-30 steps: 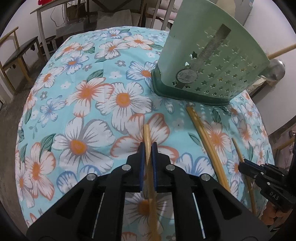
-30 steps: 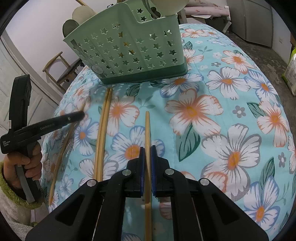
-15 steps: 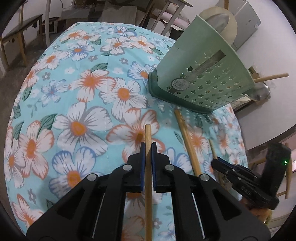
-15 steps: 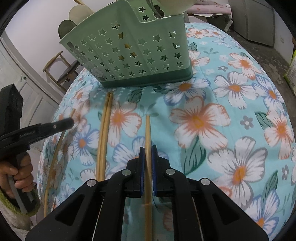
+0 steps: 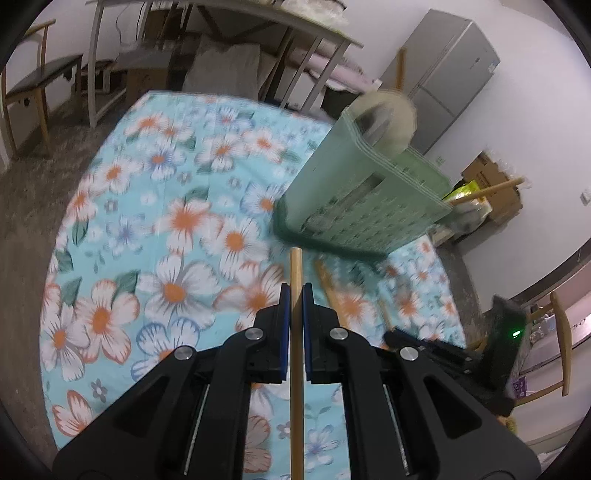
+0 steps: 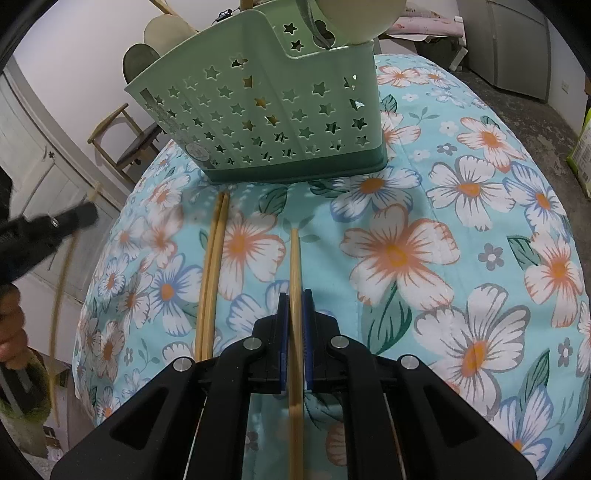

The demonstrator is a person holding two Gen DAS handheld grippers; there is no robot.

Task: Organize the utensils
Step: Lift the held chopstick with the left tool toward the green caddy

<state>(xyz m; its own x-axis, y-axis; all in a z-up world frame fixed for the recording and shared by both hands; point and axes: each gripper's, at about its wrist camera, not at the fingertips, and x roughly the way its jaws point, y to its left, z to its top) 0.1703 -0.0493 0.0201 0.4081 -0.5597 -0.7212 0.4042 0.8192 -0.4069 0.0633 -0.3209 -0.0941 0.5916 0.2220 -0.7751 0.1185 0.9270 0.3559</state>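
Observation:
My left gripper (image 5: 295, 291) is shut on a bamboo chopstick (image 5: 296, 269), lifted above the flowered tablecloth (image 5: 177, 236) and pointing toward the green star-punched utensil caddy (image 5: 362, 206). My right gripper (image 6: 294, 301) is shut on another chopstick (image 6: 294, 258) just over the cloth, in front of the same caddy (image 6: 266, 122). A pair of chopsticks (image 6: 212, 266) lies on the cloth left of it. The left gripper (image 6: 55, 225) appears blurred at the left edge of the right wrist view, its chopstick (image 6: 61, 295) hanging below. The caddy holds spoons or ladles (image 6: 354, 18).
The table is round and its cloth (image 6: 461, 236) drops off at the edges. Wooden chairs (image 6: 122, 144), a bench (image 5: 40, 81), a metal-legged table (image 5: 258, 29), a grey cabinet (image 5: 443, 62) and cardboard boxes (image 5: 495, 184) stand around it. A person's hand (image 6: 11, 332) holds the left gripper.
My left gripper has risen and tilted up with its chopstick, so the room and the caddy's top now show. The right gripper has crept slightly closer to the caddy, still holding its chopstick.

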